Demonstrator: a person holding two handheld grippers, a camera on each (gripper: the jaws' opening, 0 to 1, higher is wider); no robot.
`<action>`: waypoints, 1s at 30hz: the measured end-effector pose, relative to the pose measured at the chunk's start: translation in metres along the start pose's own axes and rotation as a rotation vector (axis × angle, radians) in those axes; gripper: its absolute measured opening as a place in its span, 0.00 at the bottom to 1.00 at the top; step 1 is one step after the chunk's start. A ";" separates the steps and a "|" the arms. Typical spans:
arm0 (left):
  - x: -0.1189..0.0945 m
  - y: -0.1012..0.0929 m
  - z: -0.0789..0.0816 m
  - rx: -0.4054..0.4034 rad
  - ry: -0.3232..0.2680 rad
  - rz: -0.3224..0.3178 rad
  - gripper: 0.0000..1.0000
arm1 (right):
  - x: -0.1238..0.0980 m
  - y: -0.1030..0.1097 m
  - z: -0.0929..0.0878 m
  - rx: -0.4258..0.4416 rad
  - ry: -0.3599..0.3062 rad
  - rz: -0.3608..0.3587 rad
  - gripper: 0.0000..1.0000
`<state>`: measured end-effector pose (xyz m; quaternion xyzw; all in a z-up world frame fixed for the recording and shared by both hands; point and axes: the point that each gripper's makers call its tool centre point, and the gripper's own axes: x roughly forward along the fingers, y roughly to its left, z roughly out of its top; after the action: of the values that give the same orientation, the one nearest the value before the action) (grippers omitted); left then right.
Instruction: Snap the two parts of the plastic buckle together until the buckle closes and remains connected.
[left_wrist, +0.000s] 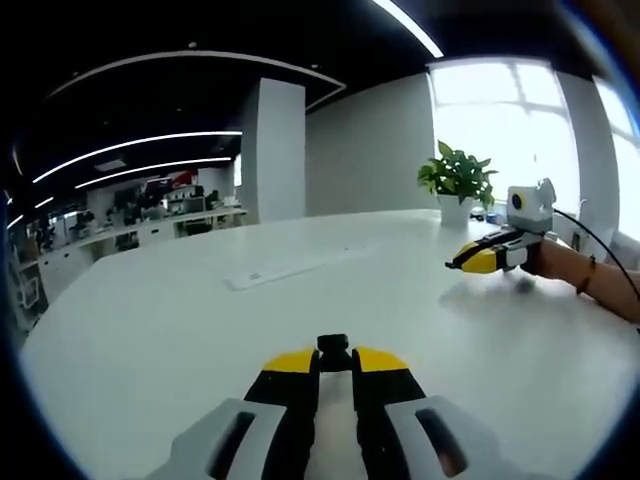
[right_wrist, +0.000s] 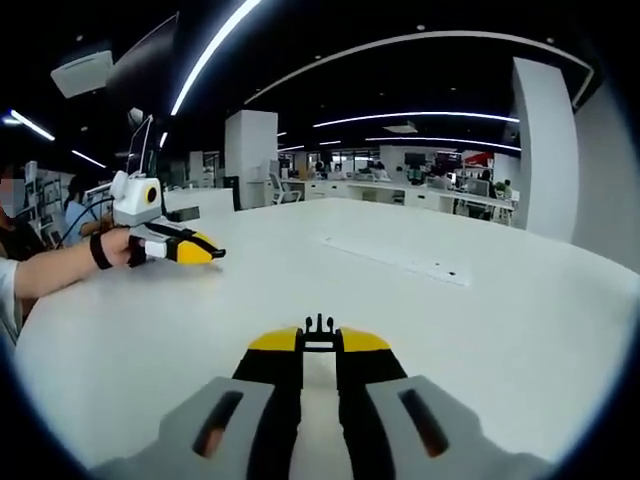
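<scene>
In the left gripper view, my left gripper (left_wrist: 334, 357) is shut on a black buckle part (left_wrist: 333, 346) that sticks out between its yellow-tipped jaws, above the white table (left_wrist: 180, 320). The right gripper (left_wrist: 470, 261) comes into this view from the right, held in a hand low over the table. In the right gripper view, my right gripper (right_wrist: 319, 340) is shut on the other black buckle part (right_wrist: 319, 326), whose prongs point forward. The left gripper (right_wrist: 205, 252) shows at the left of this view. The two parts are well apart.
A potted green plant (left_wrist: 457, 178) stands at the table's far edge by the bright window. A flat white cover strip (left_wrist: 290, 268) lies in the tabletop, strip (right_wrist: 400, 259) too. Desks and a pillar stand in the office beyond. A person's forearm (right_wrist: 55, 268) reaches in.
</scene>
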<state>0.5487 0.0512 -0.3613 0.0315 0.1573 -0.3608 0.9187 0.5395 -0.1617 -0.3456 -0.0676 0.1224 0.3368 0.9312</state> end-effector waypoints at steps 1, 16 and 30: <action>0.000 0.000 0.001 -0.002 -0.003 -0.001 0.11 | 0.000 -0.001 0.000 -0.004 0.000 -0.003 0.11; 0.002 -0.003 0.011 0.009 -0.018 -0.011 0.11 | -0.001 -0.004 0.010 -0.006 -0.034 -0.013 0.11; -0.007 -0.010 0.015 0.031 -0.030 0.001 0.11 | -0.006 0.004 0.023 -0.022 -0.063 -0.013 0.11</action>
<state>0.5412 0.0463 -0.3445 0.0404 0.1378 -0.3631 0.9206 0.5369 -0.1577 -0.3217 -0.0679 0.0890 0.3339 0.9359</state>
